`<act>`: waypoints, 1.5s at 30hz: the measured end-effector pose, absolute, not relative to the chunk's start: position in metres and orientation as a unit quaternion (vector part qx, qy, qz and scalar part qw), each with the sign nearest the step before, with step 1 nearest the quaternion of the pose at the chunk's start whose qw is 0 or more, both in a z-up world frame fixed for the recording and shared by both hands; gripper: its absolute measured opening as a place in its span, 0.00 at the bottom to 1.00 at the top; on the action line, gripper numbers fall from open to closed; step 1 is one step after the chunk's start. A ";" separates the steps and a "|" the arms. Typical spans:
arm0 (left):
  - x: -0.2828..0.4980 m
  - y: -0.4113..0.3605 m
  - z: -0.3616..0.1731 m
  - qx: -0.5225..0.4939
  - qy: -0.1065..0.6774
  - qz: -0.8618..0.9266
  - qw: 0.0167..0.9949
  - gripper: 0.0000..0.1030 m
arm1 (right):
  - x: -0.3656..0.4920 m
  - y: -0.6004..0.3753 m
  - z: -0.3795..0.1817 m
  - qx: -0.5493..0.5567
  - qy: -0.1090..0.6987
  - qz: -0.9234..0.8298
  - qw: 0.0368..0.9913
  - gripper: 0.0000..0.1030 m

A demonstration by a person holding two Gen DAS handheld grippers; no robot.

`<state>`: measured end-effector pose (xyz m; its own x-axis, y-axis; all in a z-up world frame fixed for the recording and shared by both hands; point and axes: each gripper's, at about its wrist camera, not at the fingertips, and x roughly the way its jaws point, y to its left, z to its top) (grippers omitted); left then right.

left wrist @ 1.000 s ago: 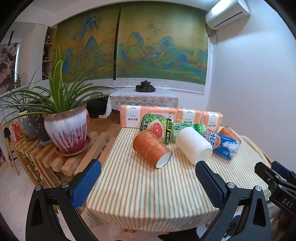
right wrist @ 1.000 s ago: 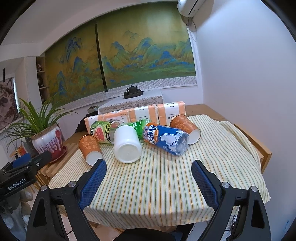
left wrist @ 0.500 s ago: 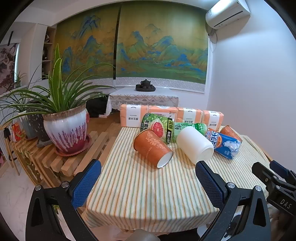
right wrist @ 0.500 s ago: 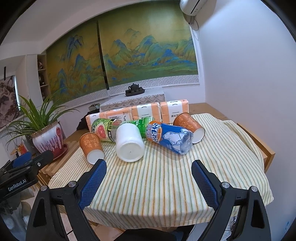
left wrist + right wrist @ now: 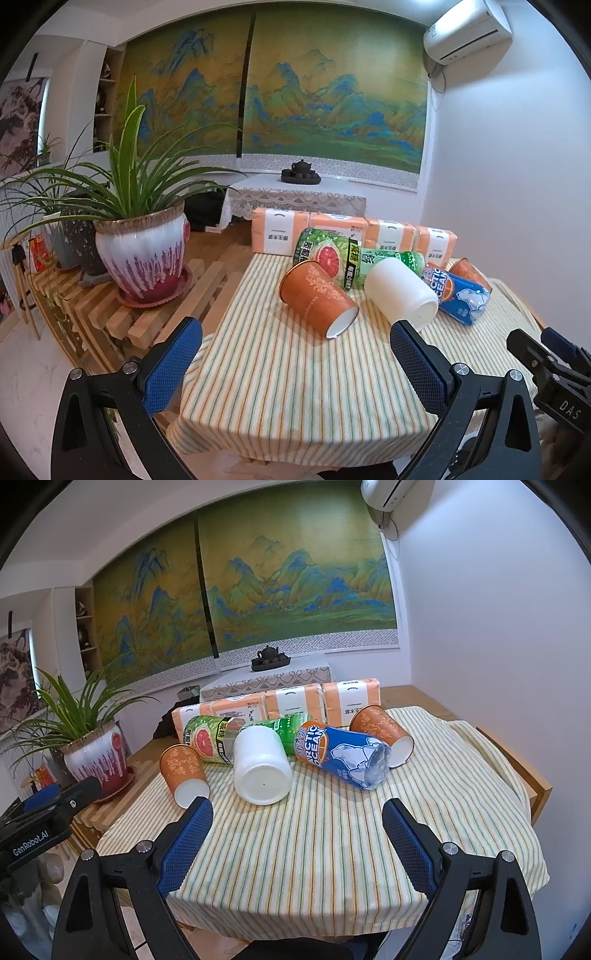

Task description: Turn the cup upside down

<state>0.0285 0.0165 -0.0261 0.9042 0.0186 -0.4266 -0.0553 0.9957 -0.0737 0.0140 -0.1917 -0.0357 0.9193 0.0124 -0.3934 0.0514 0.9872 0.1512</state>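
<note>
A white cup (image 5: 400,292) (image 5: 262,765) lies on its side mid-table, its flat base toward me. An orange paper cup (image 5: 318,297) (image 5: 184,771) lies on its side to its left, base toward me. A second orange paper cup (image 5: 382,734) (image 5: 469,271) lies at the right. My left gripper (image 5: 295,363) is open and empty, short of the table's front edge. My right gripper (image 5: 297,847) is open and empty above the front of the striped tablecloth (image 5: 332,842).
A blue Arctic Ocean bottle (image 5: 343,755) and green bottles (image 5: 210,738) lie behind the cups, with orange tissue packs (image 5: 291,701) at the back edge. A potted plant (image 5: 142,254) stands on a slatted wooden bench left of the table. A white wall runs along the right.
Both grippers have moved a little closer to the table; the cups and bottles look larger. Nothing on the table has moved.
</note>
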 end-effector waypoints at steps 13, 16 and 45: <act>0.035 0.016 -0.035 -0.032 0.230 0.016 0.973 1.00 | 0.049 -0.180 -0.034 0.066 0.200 0.006 0.977 0.93; 0.037 0.020 -0.036 -0.037 0.232 0.021 0.972 1.00 | 0.064 -0.175 -0.036 0.062 0.208 0.014 0.976 0.93; 0.060 0.057 -0.051 -0.069 0.251 0.047 0.964 1.00 | 0.185 -0.149 -0.064 0.009 0.339 0.045 0.940 0.77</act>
<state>0.0604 0.0575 -0.0511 0.8698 0.0563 -0.4902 -0.1251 0.9862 -0.1087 0.1852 -0.1489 -0.0641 0.7665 0.0909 -0.6358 -0.0784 0.9958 0.0478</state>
